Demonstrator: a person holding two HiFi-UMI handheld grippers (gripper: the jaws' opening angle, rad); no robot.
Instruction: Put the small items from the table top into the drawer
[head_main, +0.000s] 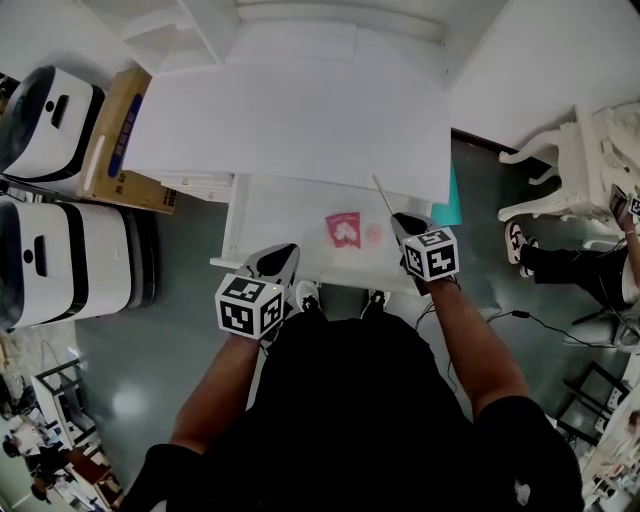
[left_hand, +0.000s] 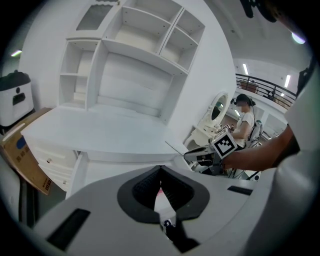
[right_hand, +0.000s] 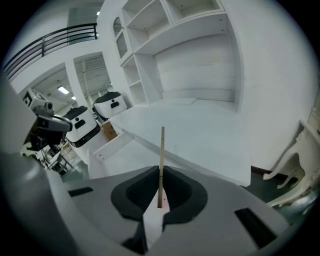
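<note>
The white drawer (head_main: 262, 222) stands pulled out under the bare white table top (head_main: 300, 110). A red packet (head_main: 343, 228) and a small pink round item (head_main: 374, 234) lie inside it. My right gripper (head_main: 398, 221) hovers over the drawer's right part, shut on a thin wooden stick (head_main: 381, 193) that points up and away from the jaws (right_hand: 162, 150). My left gripper (head_main: 287, 251) hangs at the drawer's front edge, jaws closed with nothing between them (left_hand: 160, 173). From the left gripper view, the right gripper (left_hand: 199, 155) and its stick (left_hand: 175, 148) show beside the table's edge.
A cardboard box (head_main: 125, 140) and two white machines (head_main: 50, 120) (head_main: 60, 262) stand left of the table. White ornate furniture (head_main: 585, 160) and a seated person (head_main: 575, 268) are at the right. A white shelf unit (left_hand: 130, 55) rises behind the table top.
</note>
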